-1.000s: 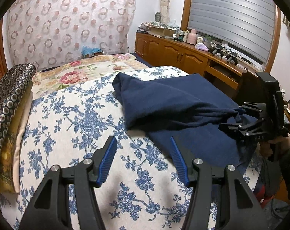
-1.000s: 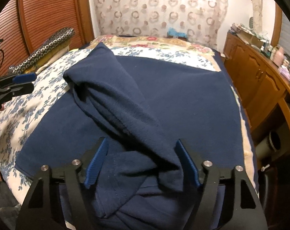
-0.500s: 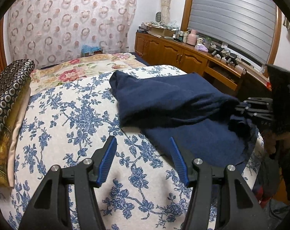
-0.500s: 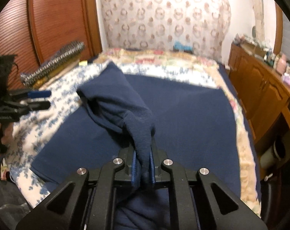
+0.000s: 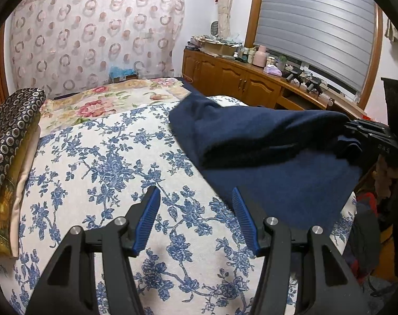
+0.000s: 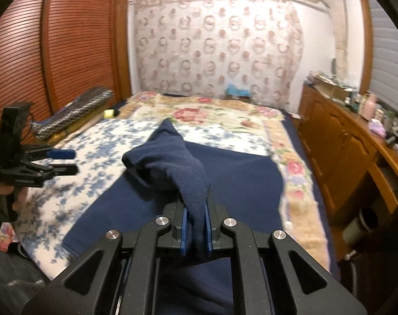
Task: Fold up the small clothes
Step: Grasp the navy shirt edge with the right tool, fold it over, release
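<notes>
Only the right wrist view is showing the right gripper (image 6: pixel 195 225) clamping shut on a bunched fold of the navy garment (image 6: pixel 172 165). The garment is stretching from it lengthwise up the bed (image 6: pixel 298 173). The left gripper (image 5: pixel 196 220) is hovering half open and empty, the garment lying just beside it.

The navy garment (image 6: pixel 172 168) is a thick, matt, fleecy cloth with a slightly fuzzy nap. The bedspread (image 5: pixel 99 162) under it is smooth printed cotton-like fabric. Both grippers, left (image 5: pixel 196 219) and right (image 6: pixel 195 232), are matt black plastic with ribbed blue pads and shiny metal pins. The cabinets (image 5: pixel 233 78) are glossy varnished wood; the curtain (image 6: pixel 217 44) is sheer, thin cloth.
</notes>
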The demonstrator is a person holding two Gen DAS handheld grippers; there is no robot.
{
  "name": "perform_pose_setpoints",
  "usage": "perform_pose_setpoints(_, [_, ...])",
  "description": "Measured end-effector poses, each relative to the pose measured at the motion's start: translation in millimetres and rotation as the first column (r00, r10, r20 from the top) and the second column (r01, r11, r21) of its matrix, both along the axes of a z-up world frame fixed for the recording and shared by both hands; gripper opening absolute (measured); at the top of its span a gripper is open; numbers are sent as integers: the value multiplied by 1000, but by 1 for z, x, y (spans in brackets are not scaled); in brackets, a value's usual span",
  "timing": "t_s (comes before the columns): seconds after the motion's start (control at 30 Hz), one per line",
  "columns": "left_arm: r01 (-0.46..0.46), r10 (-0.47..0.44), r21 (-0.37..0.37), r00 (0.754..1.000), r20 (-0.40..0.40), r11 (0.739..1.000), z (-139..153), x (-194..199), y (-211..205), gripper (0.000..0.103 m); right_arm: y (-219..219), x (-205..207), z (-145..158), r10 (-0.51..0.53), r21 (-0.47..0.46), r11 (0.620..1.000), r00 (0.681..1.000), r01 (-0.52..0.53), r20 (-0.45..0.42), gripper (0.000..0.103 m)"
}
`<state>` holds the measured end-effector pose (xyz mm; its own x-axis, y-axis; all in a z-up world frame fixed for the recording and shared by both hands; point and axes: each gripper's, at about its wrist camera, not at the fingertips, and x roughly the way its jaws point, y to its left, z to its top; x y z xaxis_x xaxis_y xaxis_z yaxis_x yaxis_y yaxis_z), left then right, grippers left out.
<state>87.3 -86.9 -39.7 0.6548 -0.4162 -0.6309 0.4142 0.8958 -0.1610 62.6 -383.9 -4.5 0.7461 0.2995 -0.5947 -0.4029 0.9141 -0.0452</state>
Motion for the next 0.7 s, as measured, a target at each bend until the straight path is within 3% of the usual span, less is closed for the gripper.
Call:
perform_pose_setpoints(0.1, [5,-5,-2,1000,3,1000,1,-1,-3,56,-24,2,-8,-43,10,999,998,43,-41,8])
perform_pose_setpoints(0.2, [9,-9,-4,1000,7,1000,2,-2,-6,56,-36,8,-33,-95,-45,995,991,91,-95,9])
perform_pose_setpoints(0.33, [11,-11,-1,1000,12,1000,4,-4,-10,56,-48,13,-61,-135,-49,990,978,129,-160,9])
perform_pose_setpoints(0.53, [9,-9,6,1000,21,1000,4,-7,-13,56,-51,7,-68,-168,-55,985,971,161,-167,23])
perform_pose_setpoints(0.7, [8,-8,6,1000,21,1000,4,-7,-13,56,-56,5,-62,-214,-80,976,965,204,-151,47])
